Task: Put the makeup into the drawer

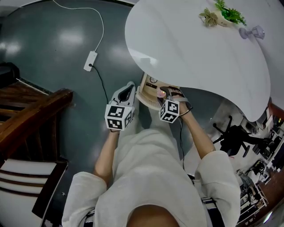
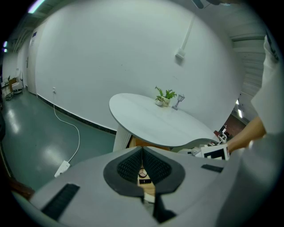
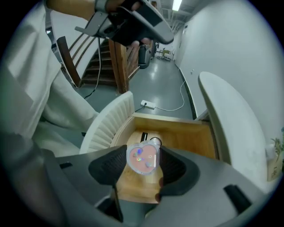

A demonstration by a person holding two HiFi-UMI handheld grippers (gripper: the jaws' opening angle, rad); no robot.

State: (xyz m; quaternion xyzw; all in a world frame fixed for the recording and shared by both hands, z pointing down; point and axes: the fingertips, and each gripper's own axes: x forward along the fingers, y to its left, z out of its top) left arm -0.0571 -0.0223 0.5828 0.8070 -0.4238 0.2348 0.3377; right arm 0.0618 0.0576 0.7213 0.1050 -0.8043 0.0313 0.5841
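Observation:
Under the edge of the round white table [image 1: 199,48] an open wooden drawer [image 3: 186,133] sticks out, with a white ribbed front [image 3: 108,124]. My right gripper [image 3: 143,155] points steeply down over the drawer [image 1: 148,91]. It is shut on a clear heart-shaped makeup case [image 3: 142,160] with pink filling, which shows as a pink spot [image 1: 159,94] in the head view. A black stick [image 3: 143,136] and a round silver piece [image 3: 155,142] lie in the drawer. My left gripper [image 2: 142,153] is shut on nothing and hangs left of the drawer [image 1: 128,91].
A small potted plant [image 1: 228,13] and a glass piece [image 1: 253,32] stand on the table's far side. A white power strip with its cable [image 1: 90,60] lies on the grey floor. A wooden staircase [image 1: 26,111] rises at the left, and black gear [image 1: 235,137] is at the right.

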